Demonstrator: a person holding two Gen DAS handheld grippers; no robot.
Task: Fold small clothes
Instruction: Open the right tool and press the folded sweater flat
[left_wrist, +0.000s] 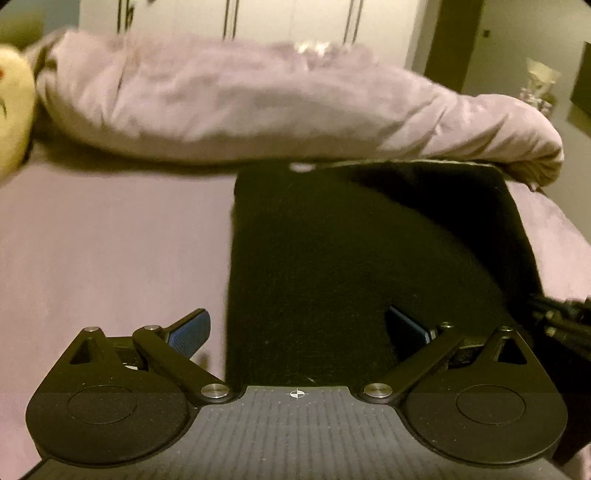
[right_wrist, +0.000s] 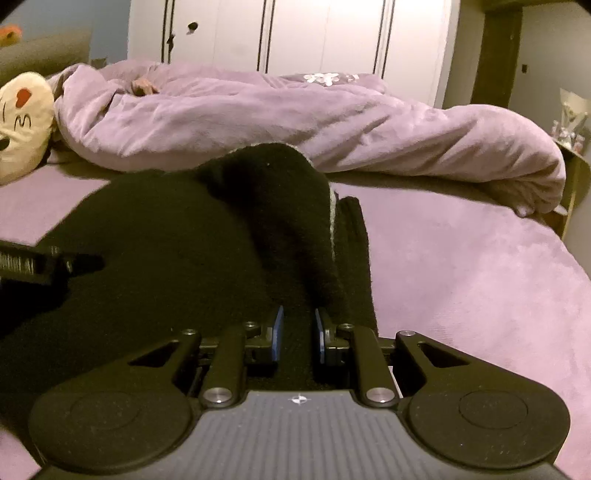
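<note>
Nearest to the lens in the left wrist view, left gripper (left_wrist: 297, 334) with jaws spread wide, blue pads (left_wrist: 190, 332) far apart, one over the lilac bed sheet (left_wrist: 103, 258) at lower left of the frame, the other over the black garment (left_wrist: 332, 258); nothing pinched between them. Black garment spread flat in the centre and right of this frame, left edge straight, far edge almost touching the rolled lilac duvet (left_wrist: 258, 99) across the upper part. Cream plush cushion (left_wrist: 13, 107) at the far left edge, white wardrobe doors (left_wrist: 288, 18) along the top. Low in the right wrist view, right gripper (right_wrist: 298, 334) with jaws narrowed on a strip of the black garment (right_wrist: 184, 251), dark cloth filling the small gap between the blue pads (right_wrist: 277, 334). Part of the garment raised in a hump toward the upper centre of this frame, a pale lining edge visible on its right side; rest of the cloth lying on the sheet (right_wrist: 461, 266) at centre and left. Black part of the other tool at the left edge, over the cloth. Same duvet (right_wrist: 332, 122) across the upper half, cushion (right_wrist: 22, 122) at upper left.
</note>
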